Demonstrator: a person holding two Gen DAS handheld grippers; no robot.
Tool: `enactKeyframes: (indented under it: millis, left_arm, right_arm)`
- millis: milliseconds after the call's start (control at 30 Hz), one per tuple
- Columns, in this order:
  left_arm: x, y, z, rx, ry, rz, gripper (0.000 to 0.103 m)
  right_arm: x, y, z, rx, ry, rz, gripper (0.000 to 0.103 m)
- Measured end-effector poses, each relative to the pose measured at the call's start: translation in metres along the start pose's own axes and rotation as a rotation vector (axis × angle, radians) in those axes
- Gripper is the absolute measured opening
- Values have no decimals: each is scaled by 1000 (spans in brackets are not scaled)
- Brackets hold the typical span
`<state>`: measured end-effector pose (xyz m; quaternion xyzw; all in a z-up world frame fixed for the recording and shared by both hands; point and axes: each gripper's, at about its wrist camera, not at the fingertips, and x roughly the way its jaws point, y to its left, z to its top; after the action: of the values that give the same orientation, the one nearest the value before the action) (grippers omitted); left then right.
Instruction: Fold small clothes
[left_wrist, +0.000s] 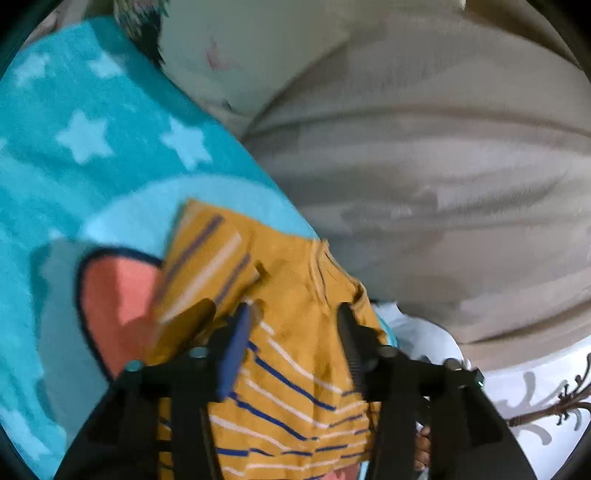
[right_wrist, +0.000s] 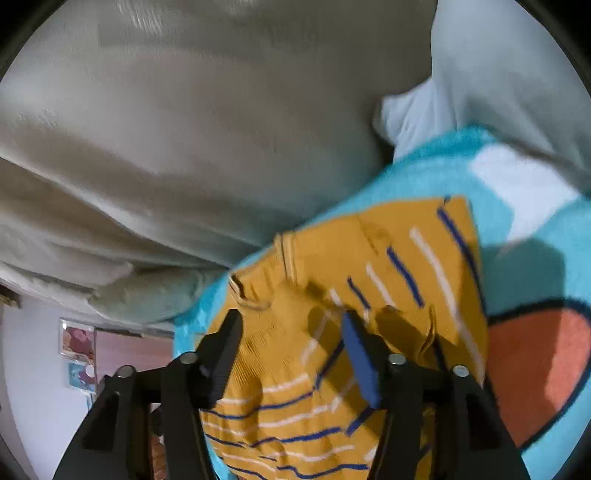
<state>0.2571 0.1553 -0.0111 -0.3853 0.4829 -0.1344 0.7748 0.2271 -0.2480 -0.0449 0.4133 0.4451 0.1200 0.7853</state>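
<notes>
striped mustard top (left_wrist: 295, 288) partly folded on teal blanket (left_wrist: 92, 122), more folds prob left; l gripper (left_wrist: 293, 310) & r gripper (right_wrist: 291, 317) both spread, pinching nothing.

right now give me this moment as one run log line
left gripper open | right gripper open | mustard striped garment on teal star blanket | nothing gripped

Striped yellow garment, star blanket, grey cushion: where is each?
Striped yellow garment (left_wrist: 295, 369), left wrist view, striped middle.
Star blanket (left_wrist: 85, 136), left wrist view, a white star.
Grey cushion (right_wrist: 166, 147), right wrist view, broad front.
</notes>
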Motion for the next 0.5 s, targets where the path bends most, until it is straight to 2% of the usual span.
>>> enactKeyframes:
  millis: [100, 200, 267, 300, 400, 500]
  left_arm:
    - [-5, 0, -7, 65, 15, 50, 49]
    - [-9, -8, -29, 206, 26, 154, 49]
    - [-10, -10, -46, 283, 32, 196, 49]
    - [-11, -10, -54, 303, 39, 202, 49]
    - [-12, -1, -79, 324, 49, 224, 49]
    - [-9, 14, -94, 340, 44, 306, 49]
  right_arm:
    - [-11, 14, -4, -104, -2, -51, 64]
    - [-10, 34, -30, -302, 38, -183, 64]
    - [-5, 42, -49, -429, 54, -284, 64]
    - [-1, 45, -64, -498, 66, -339, 64]
    - [5, 44, -94, -590, 91, -426, 64]
    - [-7, 30, -116, -619, 75, -511, 64]
